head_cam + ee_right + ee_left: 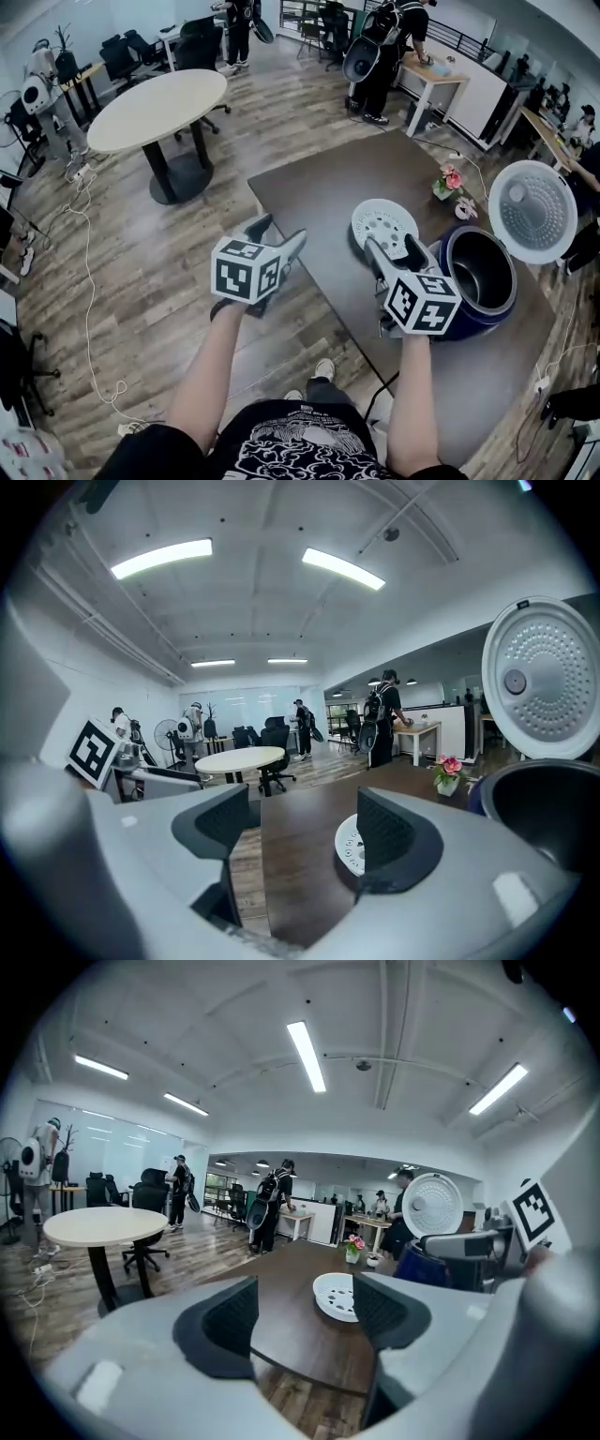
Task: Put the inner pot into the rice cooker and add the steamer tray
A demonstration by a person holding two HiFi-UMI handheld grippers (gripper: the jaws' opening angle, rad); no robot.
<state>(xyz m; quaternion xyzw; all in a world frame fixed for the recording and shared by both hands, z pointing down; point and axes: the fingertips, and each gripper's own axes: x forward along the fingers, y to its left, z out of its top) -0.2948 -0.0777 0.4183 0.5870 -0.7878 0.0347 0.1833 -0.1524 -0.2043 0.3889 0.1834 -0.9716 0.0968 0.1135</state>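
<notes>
"Head view, starting close: what have we got?"

"Two bare forearms (214,375) reaching out from 6 o'clock, one gripper in each hand. The left gripper (279,232) hangs over the near left edge of the dark table (319,187), with wooden floor (141,272) below it. The right gripper (392,248) is over the table top."

"And the jaws?"

"Released on both. Each gripper view shows its two pads standing wide apart with nothing between them, only table and floor beyond."

"Where is the steamer tray?"

"The steamer tray (382,221) lies flat on the table just ahead of the right gripper, at about 1 o'clock from the person. In the right gripper view the right-hand jaw hides part of it."

"The rice cooker?"

"The blue rice cooker (502,314) stands toward 2 o'clock, with the tray just beside it at its 10 o'clock. Its lid (532,211) is swung up and open. A dark bowl with a pale rim, apparently the inner pot (480,270), sits inside."

"Farther out?"

"A small flower vase (450,180) stands on the table past the tray, at 1 o'clock. A round table (159,108) stands on the floor at 11 o'clock. People (380,56) stand by desks at the back, around 12."
</notes>
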